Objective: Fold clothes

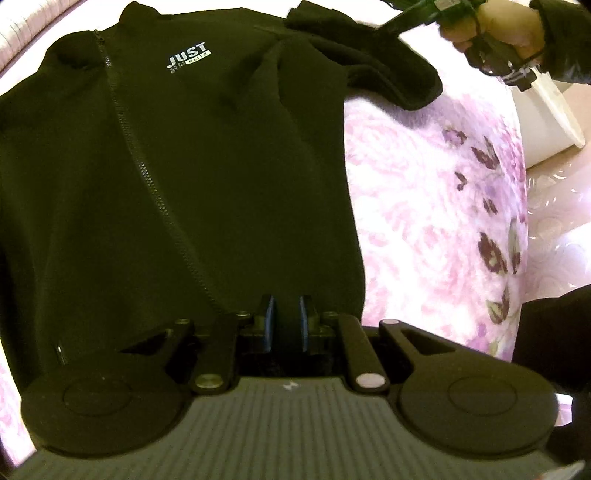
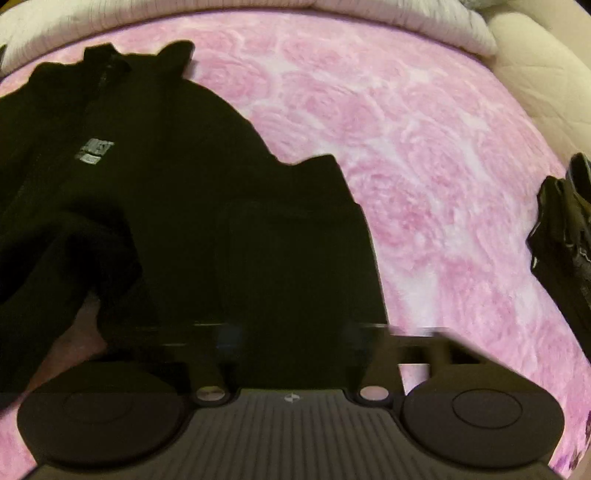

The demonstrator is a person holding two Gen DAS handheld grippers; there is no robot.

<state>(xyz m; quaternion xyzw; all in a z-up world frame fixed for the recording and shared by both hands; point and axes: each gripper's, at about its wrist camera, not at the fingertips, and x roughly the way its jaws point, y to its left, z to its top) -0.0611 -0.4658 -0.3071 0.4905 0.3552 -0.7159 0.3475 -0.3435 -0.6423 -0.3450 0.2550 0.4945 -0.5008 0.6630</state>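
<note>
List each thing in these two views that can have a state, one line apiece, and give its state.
Jacket: spread flat on the blanket, front up.
Zip: closed.
Sleeve: lifted and bunched, held by the right tongs.
Left tongs: fingers narrowly apart over the hem.
Right tongs: tips hidden in cloth.
Blanket: spread smooth.

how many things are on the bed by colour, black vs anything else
black: 2, the zip jacket and a second dark item at the right edge of the right wrist view, too cut off to identify
other colours: 0 visible on the pink floral blanket
total: 2
</note>
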